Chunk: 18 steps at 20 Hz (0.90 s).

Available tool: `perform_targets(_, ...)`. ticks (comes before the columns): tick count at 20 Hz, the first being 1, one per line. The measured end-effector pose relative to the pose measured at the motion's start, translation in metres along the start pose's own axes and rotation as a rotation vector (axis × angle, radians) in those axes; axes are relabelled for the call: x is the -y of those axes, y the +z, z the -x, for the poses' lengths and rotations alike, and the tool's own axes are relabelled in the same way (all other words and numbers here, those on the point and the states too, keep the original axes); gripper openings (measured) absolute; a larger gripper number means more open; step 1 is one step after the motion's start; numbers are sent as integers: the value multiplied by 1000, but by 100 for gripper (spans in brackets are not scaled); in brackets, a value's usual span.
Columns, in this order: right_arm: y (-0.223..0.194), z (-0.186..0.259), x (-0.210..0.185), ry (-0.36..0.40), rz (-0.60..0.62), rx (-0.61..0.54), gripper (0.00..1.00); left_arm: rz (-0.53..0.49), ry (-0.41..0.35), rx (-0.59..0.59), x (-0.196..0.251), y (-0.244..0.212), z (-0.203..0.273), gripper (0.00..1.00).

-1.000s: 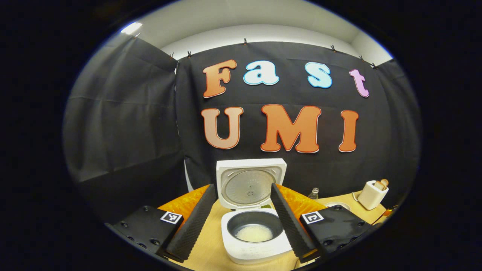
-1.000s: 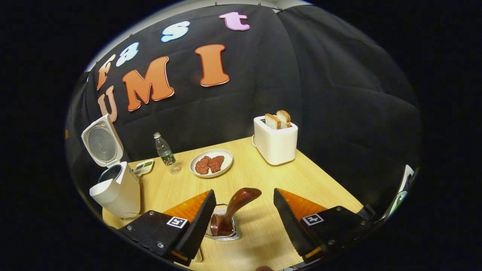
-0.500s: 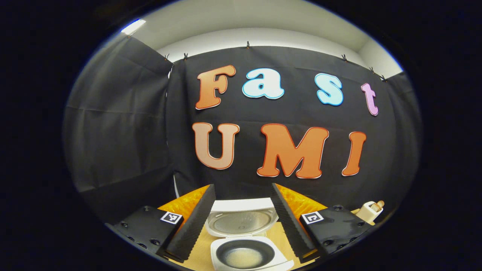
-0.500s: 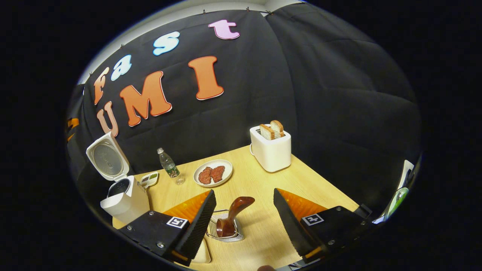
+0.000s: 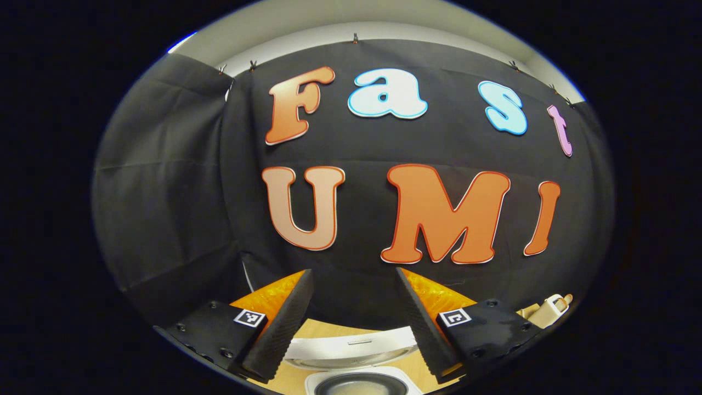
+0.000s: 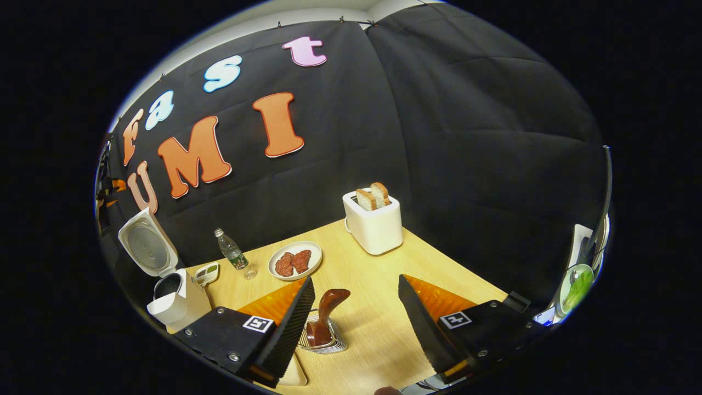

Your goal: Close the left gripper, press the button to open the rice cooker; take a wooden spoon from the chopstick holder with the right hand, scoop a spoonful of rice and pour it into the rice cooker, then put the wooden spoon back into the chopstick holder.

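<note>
The white rice cooker sits at the bottom edge of the left gripper view, lid raised, its dark pot holding a little rice. My left gripper is open and empty above it. In the right gripper view the cooker stands far left with its lid up. The brown wooden spoon stands in the wire chopstick holder on the table, handle end up. My right gripper is open and empty, above and behind the spoon, apart from it.
On the wooden table stand a white toaster with two bread slices, a plate of meat, a small water bottle and a little dish. A pale tray corner lies under my right gripper's left finger.
The left gripper has risen and tilted up, so the cooker slid to the bottom edge. The right gripper has drawn back from the holder; the spoon stays in it and looks smaller.
</note>
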State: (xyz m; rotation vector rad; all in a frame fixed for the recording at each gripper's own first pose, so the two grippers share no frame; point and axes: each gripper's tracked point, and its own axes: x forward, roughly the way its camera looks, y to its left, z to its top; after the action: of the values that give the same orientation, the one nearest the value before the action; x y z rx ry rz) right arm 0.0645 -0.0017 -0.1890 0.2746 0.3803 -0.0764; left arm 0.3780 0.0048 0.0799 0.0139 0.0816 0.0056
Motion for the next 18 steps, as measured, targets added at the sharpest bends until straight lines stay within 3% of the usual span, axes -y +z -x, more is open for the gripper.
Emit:
perform_targets(7, 15, 20, 10, -47, 9, 40, 95, 51, 4, -169, -7, -77, -42, 100)
perform_targets(10, 16, 22, 14, -48, -24, 39, 95, 5, 39, -233, -15, -106, -42, 99)
perform_targets(18, 22, 22, 4, 0, 20, 43, 95, -5, 15, -222, -10, -101, -20, 100)
